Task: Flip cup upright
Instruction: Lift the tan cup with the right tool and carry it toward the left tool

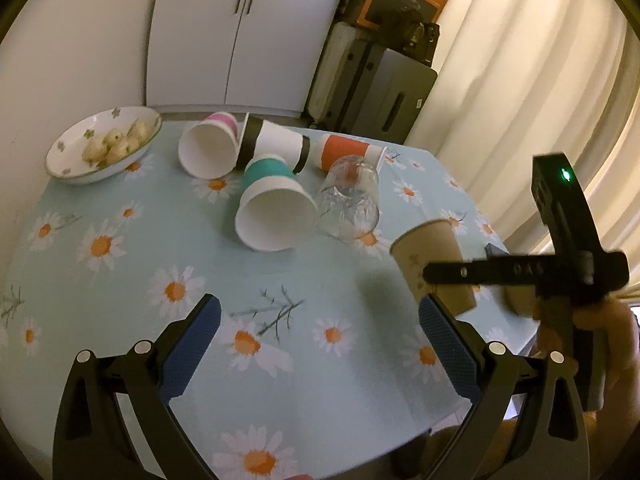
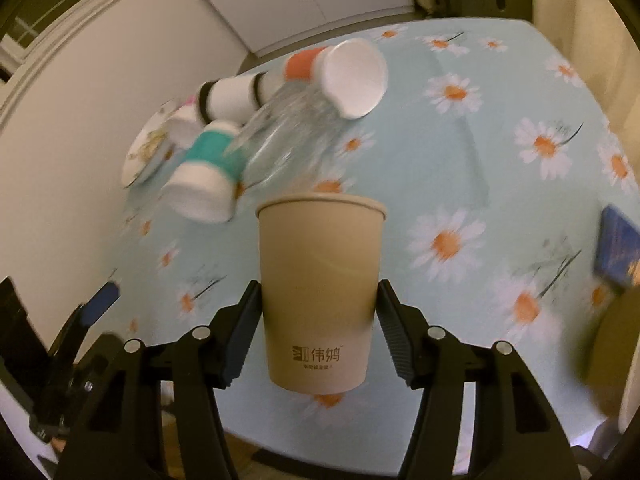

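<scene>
My right gripper [image 2: 318,312] is shut on a tan paper cup [image 2: 320,280], mouth up, held just above the daisy tablecloth [image 2: 460,160]. In the left wrist view the same cup [image 1: 430,256] stands slightly tilted at the table's right side with the right gripper [image 1: 452,280] around it. My left gripper [image 1: 320,316] is open and empty over the near middle of the table. Lying on their sides are a teal-band cup [image 1: 272,208], a clear glass [image 1: 348,200], a pink cup [image 1: 210,146], a black-band cup [image 1: 276,142] and an orange-band cup [image 1: 348,152].
A bowl of round pale items [image 1: 104,144] sits at the back left corner. A white cabinet [image 1: 240,32] and stacked boxes [image 1: 384,80] stand behind the table. Curtains [image 1: 520,80] hang at right. The table's right edge [image 1: 520,336] is close to the tan cup.
</scene>
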Tool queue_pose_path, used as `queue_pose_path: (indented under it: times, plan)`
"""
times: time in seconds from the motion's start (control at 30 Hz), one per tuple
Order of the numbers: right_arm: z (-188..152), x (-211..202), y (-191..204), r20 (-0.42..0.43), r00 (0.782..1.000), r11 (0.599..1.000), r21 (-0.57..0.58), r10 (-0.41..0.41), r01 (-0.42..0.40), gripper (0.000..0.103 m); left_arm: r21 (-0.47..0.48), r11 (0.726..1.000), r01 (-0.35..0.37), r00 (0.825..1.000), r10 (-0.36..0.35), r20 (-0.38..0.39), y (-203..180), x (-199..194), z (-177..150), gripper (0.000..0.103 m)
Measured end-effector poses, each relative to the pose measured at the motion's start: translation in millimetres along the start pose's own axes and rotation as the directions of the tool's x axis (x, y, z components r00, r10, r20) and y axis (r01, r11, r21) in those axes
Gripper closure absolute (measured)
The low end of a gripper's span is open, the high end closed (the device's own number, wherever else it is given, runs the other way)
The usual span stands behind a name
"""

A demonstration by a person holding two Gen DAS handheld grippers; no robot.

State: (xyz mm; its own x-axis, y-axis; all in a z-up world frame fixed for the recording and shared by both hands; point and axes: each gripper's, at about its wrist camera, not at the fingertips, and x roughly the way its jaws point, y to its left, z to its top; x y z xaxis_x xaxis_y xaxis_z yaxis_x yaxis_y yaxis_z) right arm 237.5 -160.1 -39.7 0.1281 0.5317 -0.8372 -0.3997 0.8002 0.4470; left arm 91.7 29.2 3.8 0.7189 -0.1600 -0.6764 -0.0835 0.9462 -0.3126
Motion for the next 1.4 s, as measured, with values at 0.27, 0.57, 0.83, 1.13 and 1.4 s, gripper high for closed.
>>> queue_pose_path:
  times: [0.27,0.57,0.83,1.13,1.4]
  plan:
    - [-37,17,27,-0.085,0.989,0.991,0.058,0.122,-0.117,0.045,-0.045,0.999,-0.025,1.0,0.024,-0.015,14,-25,-27,0.006]
    - [-46,36,43,-0.1,0.992,0.997,0.036,0.075,-0.072,0.043,-0.087,0.994,-0.062,0.998,0.062,-0.01,29,-40,-37,0.006]
    - [-46,32,41,-0.085,0.994,0.997,0.041,0.074,-0.07,0.038,-0.077,0.995,-0.067,0.998,0.066,-0.016,29,-38,-37,0.006]
    - [-47,10,34,-0.051,0.993,0.993,0.049,0.107,-0.104,0.038,-0.07,0.996,-0.054,0.998,0.052,-0.025,23,-34,-37,0.007]
    - [-51,-36,0,0.038,0.989,0.987,0.08,0.14,-0.143,0.038,-0.068,0.998,0.019,0.986,-0.03,-0.162,-6,-4,-29,0.007]
